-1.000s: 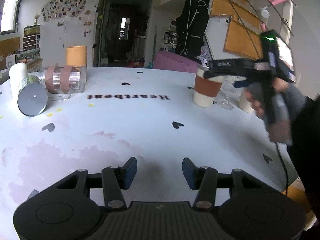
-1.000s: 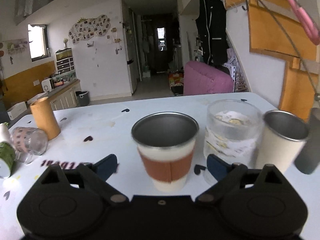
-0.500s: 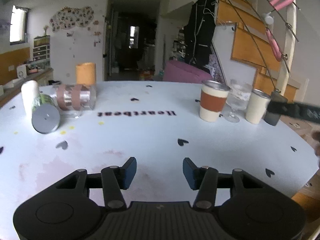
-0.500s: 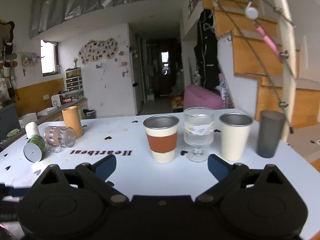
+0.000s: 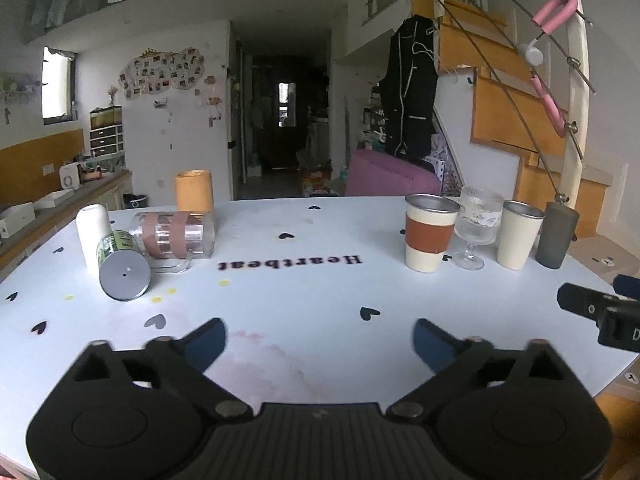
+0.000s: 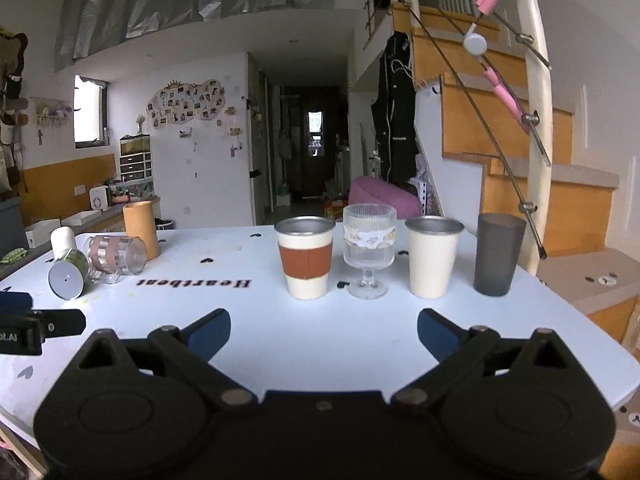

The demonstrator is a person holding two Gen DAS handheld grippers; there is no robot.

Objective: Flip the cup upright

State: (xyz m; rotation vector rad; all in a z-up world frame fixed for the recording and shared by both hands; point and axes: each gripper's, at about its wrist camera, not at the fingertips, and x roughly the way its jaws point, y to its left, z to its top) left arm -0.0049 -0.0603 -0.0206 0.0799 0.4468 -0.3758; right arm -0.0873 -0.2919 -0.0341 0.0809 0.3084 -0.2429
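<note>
- The left gripper (image 5: 318, 340) hovers over the near edge of the table (image 5: 304, 292), jaws spread wide and empty.
- The right gripper (image 6: 322, 330) hovers over the near edge too, toward the right end, jaws equally wide, holding nothing.
- Two cups lie on their sides near the table's left edge: a metal cup with a green label (image 5: 122, 266), its flat base turned toward the camera, and, touching or just beside it, a clear mug with brown bands (image 5: 174, 236), with its handle down against the table.
- Either could be the next to flip; I cannot tell which.
- Both lie ahead and left of the left jaws, which are clearly nearer; from the right gripper they sit well apart, far left.
- The metal cup's long axis runs roughly away from the left camera; the mug's runs across the view.
- The metal cup's mouth is hidden behind its body, and a white cylinder (image 5: 93, 228) stands close behind it.
- Four cups at the right end already stand upright.
</note>
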